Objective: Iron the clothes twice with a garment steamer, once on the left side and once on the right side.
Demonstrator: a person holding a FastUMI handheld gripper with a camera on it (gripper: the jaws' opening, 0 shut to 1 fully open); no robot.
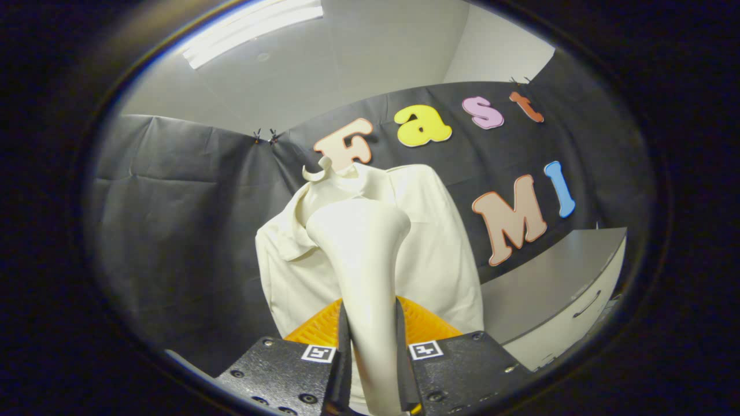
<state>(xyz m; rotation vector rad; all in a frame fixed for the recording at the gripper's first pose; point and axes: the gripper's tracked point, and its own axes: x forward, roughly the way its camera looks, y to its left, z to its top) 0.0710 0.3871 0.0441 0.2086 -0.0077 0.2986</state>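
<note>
Gripper view. The gripper [373,346] is clenched on the steamer [364,260] — both fingers [344,352] press against the sides of its cream handle, one on each side, with the handle running up between them. The handle is narrow where it is held and widens ahead of the fingers into a broad, rounded head. The head is tilted slightly toward the left finger's side.

Just beyond the steamer's head hangs the shirt [439,248], cream-white, on a hanger whose hook [317,172] curls above the collar. The collar and one lapel fold show beside the head, on the left finger's side; the shirt's plain panel spreads out on the right finger's side. Whether the head touches the cloth cannot be told — it overlaps the shirt's middle and hides the contact line.

An orange ribbed part [425,323] shows directly behind the fingers, on both sides of the handle, low against the shirt's hem. What it belongs to cannot be told.

Beyond the shirt stands the black cloth wall [173,219], creased, pinned with small clips [265,136] at its top edge. Past the right finger, to the side of the shirt, sits a grey cabinet [555,289] with a slot handle [587,303] in its pale front. A ceiling light strip [254,29] glows far above.
</note>
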